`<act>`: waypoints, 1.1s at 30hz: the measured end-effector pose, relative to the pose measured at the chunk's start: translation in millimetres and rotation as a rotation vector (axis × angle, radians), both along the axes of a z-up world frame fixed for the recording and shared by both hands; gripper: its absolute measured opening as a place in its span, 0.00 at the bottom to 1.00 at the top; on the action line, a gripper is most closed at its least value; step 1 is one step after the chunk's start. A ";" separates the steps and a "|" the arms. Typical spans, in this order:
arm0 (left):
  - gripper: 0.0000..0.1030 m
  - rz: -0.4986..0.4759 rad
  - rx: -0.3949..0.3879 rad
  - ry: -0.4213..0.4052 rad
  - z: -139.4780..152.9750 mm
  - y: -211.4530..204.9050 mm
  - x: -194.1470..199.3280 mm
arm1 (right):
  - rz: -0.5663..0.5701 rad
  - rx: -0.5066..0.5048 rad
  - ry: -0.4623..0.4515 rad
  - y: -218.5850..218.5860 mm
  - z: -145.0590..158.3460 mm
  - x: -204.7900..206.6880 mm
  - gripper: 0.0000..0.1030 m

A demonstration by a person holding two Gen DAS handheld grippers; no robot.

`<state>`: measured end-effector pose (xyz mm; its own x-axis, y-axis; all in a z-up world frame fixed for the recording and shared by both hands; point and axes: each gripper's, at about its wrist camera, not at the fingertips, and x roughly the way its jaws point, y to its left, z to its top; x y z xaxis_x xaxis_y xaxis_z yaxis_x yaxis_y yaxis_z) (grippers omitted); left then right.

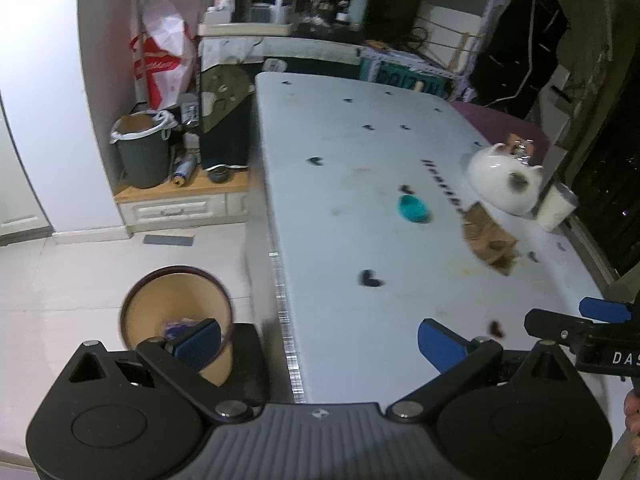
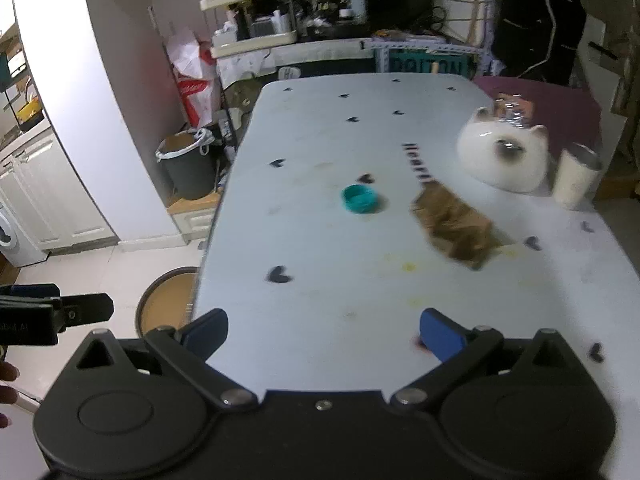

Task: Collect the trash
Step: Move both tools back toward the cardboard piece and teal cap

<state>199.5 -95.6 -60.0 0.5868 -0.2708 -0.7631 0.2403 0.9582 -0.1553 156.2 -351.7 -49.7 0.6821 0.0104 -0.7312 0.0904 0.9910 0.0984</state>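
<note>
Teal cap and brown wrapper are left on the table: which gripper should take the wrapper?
Probably right. The right gripper is open over the table, facing the brown wrapper; the left gripper straddles the table edge above the bin.

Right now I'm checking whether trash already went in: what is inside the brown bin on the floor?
Inside the brown bin, one purplish-blue crumpled item lies at the bottom. The left tool covers the bin's near part, so anything there is hidden.
</note>
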 end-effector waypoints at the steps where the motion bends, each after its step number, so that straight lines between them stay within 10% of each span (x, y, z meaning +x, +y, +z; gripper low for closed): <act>1: 1.00 -0.003 -0.001 -0.003 0.8 -10.2 -2.2 | -0.005 0.002 -0.004 -10.4 0.6 -3.2 1.00; 13: 1.00 -0.028 0.043 0.000 -2.8 -89.0 3.5 | -0.032 0.019 -0.048 -109.8 -16.9 18.4 1.00; 33: 1.00 -0.110 0.022 0.017 -50.2 -147.4 103.6 | 0.506 -0.217 -0.021 -161.4 -110.2 163.8 1.00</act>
<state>303.1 -243.0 -110.2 0.5416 -0.3163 -0.7789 0.3419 0.9293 -0.1397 320.0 -513.1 -159.9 0.6455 0.1914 -0.7394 -0.4028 0.9078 -0.1167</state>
